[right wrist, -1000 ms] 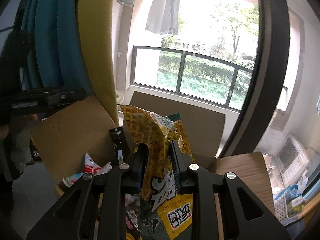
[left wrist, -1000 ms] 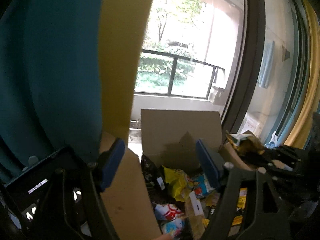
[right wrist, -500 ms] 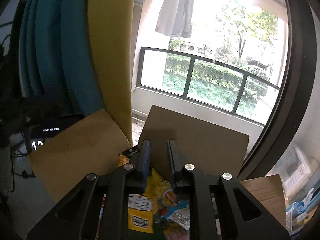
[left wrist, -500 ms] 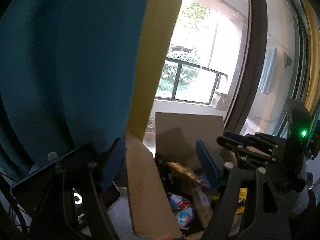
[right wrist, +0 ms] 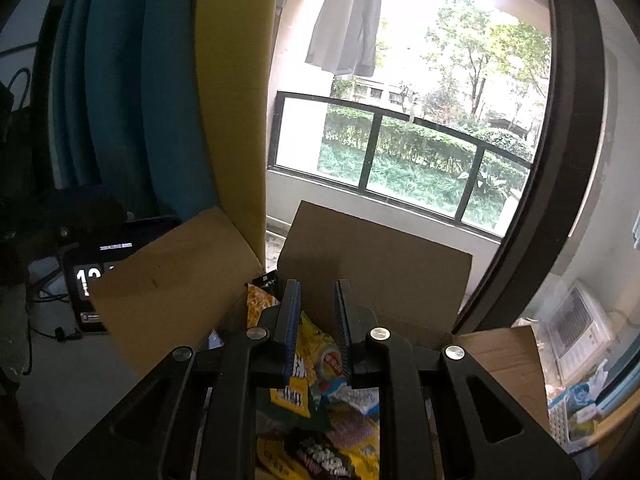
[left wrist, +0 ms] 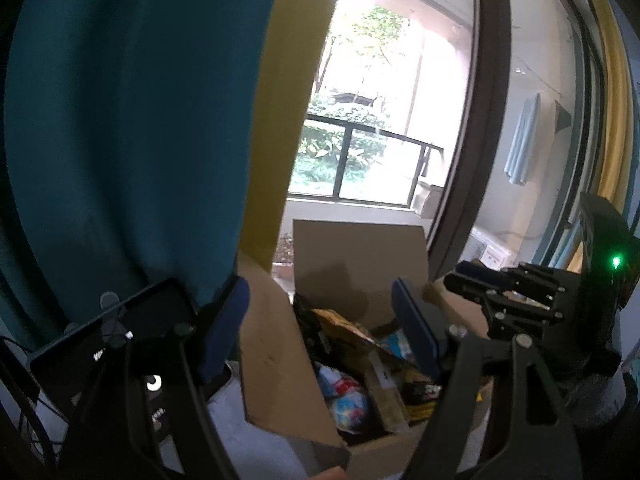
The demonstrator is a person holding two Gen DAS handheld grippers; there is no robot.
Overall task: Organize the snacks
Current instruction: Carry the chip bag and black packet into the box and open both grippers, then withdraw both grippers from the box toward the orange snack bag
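Snacks (right wrist: 320, 412), crinkled yellow and mixed-colour packets, heaped in cardboard box (left wrist: 360, 264); left jaws wide, right jaws narrow, empty.

A: Non-task stuff in view?
B: Teal curtain (right wrist: 120, 92) at left, yellow curtain (right wrist: 232, 92) beside it. Black balcony railing (right wrist: 400, 152) behind the glass, hedge and trees past it.
A: More?
B: Grey garment (right wrist: 346, 20) hanging up top. Clock display (right wrist: 86, 276) on the left, lit digits partly hidden. White AC unit (right wrist: 576, 328) on the right.
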